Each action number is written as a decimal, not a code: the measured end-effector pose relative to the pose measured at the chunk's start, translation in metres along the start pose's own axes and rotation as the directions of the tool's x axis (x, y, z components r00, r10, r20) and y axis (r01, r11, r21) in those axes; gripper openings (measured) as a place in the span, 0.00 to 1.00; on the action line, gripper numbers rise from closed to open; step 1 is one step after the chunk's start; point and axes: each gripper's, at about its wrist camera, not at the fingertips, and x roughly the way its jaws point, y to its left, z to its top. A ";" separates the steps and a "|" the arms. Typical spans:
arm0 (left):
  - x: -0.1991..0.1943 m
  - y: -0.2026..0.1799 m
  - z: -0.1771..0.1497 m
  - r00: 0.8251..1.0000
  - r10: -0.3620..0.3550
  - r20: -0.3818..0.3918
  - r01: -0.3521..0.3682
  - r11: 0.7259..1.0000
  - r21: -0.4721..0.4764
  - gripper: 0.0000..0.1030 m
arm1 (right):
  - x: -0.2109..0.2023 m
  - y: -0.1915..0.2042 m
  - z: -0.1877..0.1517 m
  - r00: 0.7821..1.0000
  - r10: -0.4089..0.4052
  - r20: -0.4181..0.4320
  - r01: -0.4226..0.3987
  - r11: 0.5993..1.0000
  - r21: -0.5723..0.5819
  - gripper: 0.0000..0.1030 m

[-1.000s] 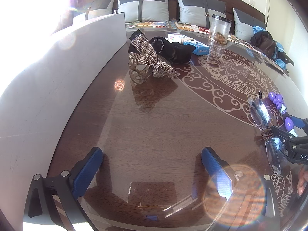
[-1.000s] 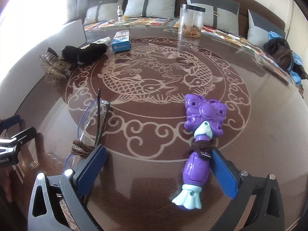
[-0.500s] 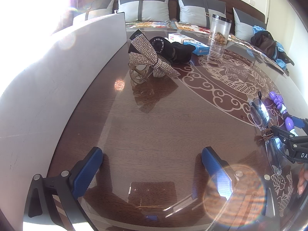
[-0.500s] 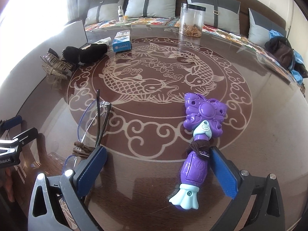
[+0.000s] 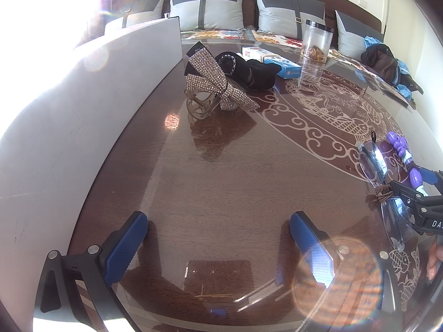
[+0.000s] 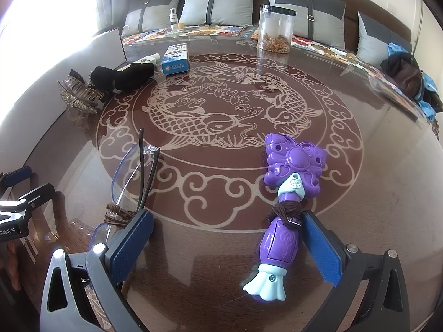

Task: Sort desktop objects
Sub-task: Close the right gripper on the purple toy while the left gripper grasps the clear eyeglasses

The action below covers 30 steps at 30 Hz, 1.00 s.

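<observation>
A purple and light-blue butterfly toy (image 6: 288, 193) with a brown hair tie (image 6: 286, 210) round its neck lies between the wide-open fingers of my right gripper (image 6: 227, 238), next to the right pad (image 6: 321, 246). Folded glasses (image 6: 135, 171) with another brown tie (image 6: 116, 215) lie by the left pad. A rhinestone bow hair claw (image 5: 218, 85) and a black fabric piece (image 5: 249, 69) lie far ahead of my open, empty left gripper (image 5: 218, 243). The toy (image 5: 401, 149) and glasses (image 5: 373, 163) show at the right edge of the left wrist view.
A white board (image 5: 69, 116) stands along the table's left side. A blue box (image 6: 175, 63), a white tube (image 6: 146, 60) and a clear jar (image 6: 277, 27) stand at the far side. Cushions and a dark bag (image 6: 407, 74) lie on the sofa behind.
My right gripper has slid slightly forward, so the toy and glasses sit a little closer between the fingers. The left gripper has not moved.
</observation>
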 end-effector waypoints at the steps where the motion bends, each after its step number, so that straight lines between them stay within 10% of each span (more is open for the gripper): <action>1: -0.002 0.002 0.001 1.000 -0.031 -0.005 0.031 0.999 -0.028 1.00 | 0.000 0.000 0.000 1.000 0.000 0.000 0.000 1.000 0.000 1.00; 5: -0.028 0.004 0.005 0.951 -0.300 0.074 0.308 0.940 -0.149 1.00 | 0.000 0.000 0.000 1.000 0.000 0.000 0.000 1.000 0.000 1.00; 10: -0.044 -0.054 0.016 0.928 -0.368 0.052 0.367 0.930 0.023 1.00 | 0.000 0.000 0.000 1.000 0.000 0.001 0.000 1.000 -0.003 1.00; 19: -0.021 -0.117 0.019 0.952 -0.301 -0.061 0.305 0.948 0.087 1.00 | -0.013 -0.073 -0.003 0.999 -0.005 -0.036 0.015 0.964 0.265 0.99; 23: 0.004 -0.144 0.024 0.985 -0.121 -0.126 0.138 0.981 0.139 1.00 | -0.017 -0.089 -0.006 0.999 -0.025 -0.026 0.032 0.937 0.348 0.99; 25: 0.007 -0.149 0.018 0.990 -0.084 -0.110 0.102 0.980 0.169 0.85 | -0.021 -0.097 -0.008 1.000 -0.022 -0.013 0.025 0.921 0.388 0.99; 28: -0.006 -0.145 0.008 0.993 -0.114 -0.043 0.121 0.971 0.209 0.30 | -0.028 -0.102 -0.008 1.000 -0.013 0.022 0.003 0.910 0.415 0.99; 30: -0.011 -0.140 0.004 0.993 -0.107 -0.041 0.114 0.966 0.234 0.26 | -0.033 -0.097 -0.006 0.999 0.002 0.048 -0.021 0.918 0.397 0.99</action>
